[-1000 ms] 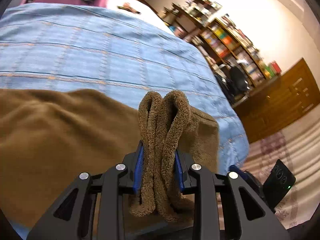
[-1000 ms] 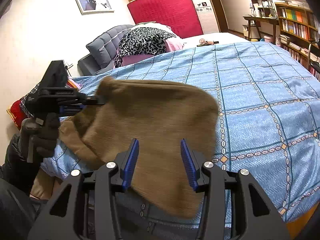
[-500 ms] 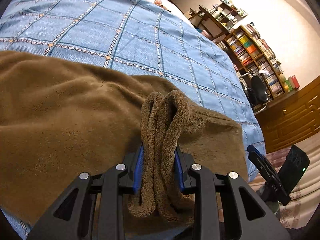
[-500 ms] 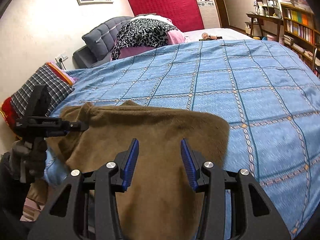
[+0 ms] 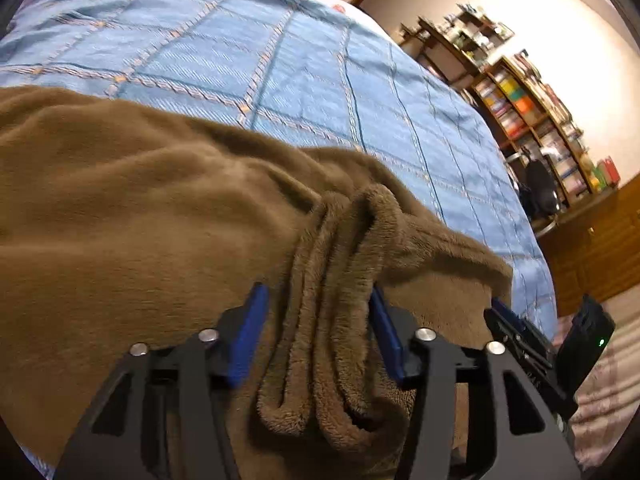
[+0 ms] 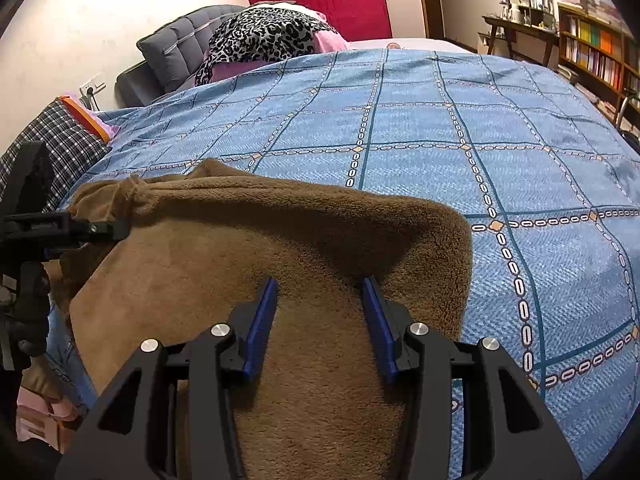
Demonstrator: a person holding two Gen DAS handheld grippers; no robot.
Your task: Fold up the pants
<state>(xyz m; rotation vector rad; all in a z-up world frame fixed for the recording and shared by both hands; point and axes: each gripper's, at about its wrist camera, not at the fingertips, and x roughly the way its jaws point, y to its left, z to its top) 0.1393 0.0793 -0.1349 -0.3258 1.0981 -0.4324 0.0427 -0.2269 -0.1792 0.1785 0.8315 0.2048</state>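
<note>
The brown fleece pants (image 6: 280,240) lie spread on the near edge of the blue checked bed (image 6: 460,120). They also fill the left wrist view (image 5: 140,208). My left gripper (image 5: 318,300) has opened; a bunched fold of the pants lies loose between its blue pads (image 5: 252,320). That gripper shows at the pants' left corner in the right wrist view (image 6: 116,228). My right gripper (image 6: 320,292) is open, low over the pants near their right edge, with fabric lying between the fingers. It shows at the right in the left wrist view (image 5: 504,316).
A leopard-print blanket (image 6: 260,36) and pink pillow lie at the grey headboard. A plaid cushion (image 6: 60,136) sits at the bed's left. Bookshelves (image 6: 592,52) stand to the right, a wooden cabinet (image 5: 592,248) beyond the bed.
The pants came down from the air onto the bed. My left jaws have spread apart and released the bunched fold. Both grippers dropped lower over the fabric.
</note>
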